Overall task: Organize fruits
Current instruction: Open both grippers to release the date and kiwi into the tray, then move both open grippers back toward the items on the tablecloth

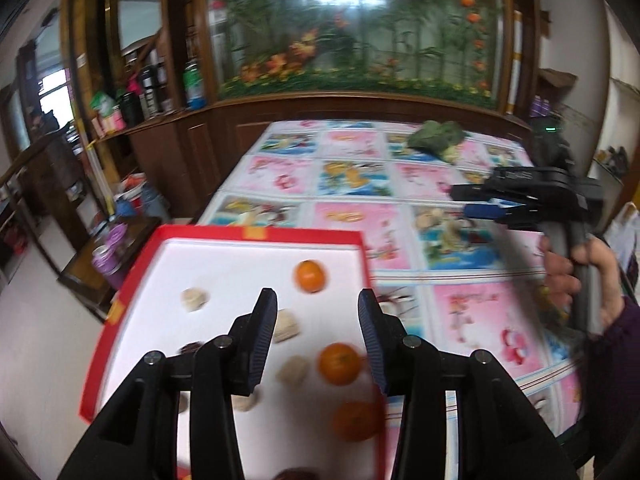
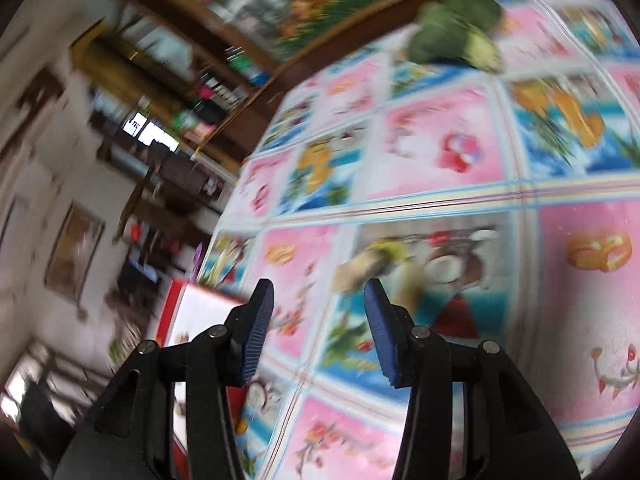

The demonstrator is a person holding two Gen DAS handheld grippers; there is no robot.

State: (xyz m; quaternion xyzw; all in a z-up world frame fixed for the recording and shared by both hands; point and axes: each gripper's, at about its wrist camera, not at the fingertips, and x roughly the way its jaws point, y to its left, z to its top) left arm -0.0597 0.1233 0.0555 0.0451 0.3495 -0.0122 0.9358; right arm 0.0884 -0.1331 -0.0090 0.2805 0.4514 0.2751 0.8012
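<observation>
A red-rimmed white tray (image 1: 224, 264) lies at the near left of the table and holds three oranges: one far (image 1: 309, 276), one in the middle (image 1: 339, 363), one near (image 1: 356, 420). Several pale lumps (image 1: 195, 299) and a dark fruit (image 1: 191, 347) lie beside them. My left gripper (image 1: 317, 316) hovers open above the tray with nothing between its fingers. My right gripper (image 1: 460, 200) is held by a hand at the right, over the table; in its own blurred view it (image 2: 319, 308) is open and empty. The tray's corner (image 2: 188, 300) shows at that view's lower left.
The table wears a pink and blue picture cloth (image 1: 460, 312). Green leafy vegetables (image 1: 436, 138) (image 2: 456, 32) lie at its far side. A wooden cabinet with bottles (image 1: 152, 92) and a flower mural stand behind. A low side table with cups (image 1: 108, 256) stands left of the tray.
</observation>
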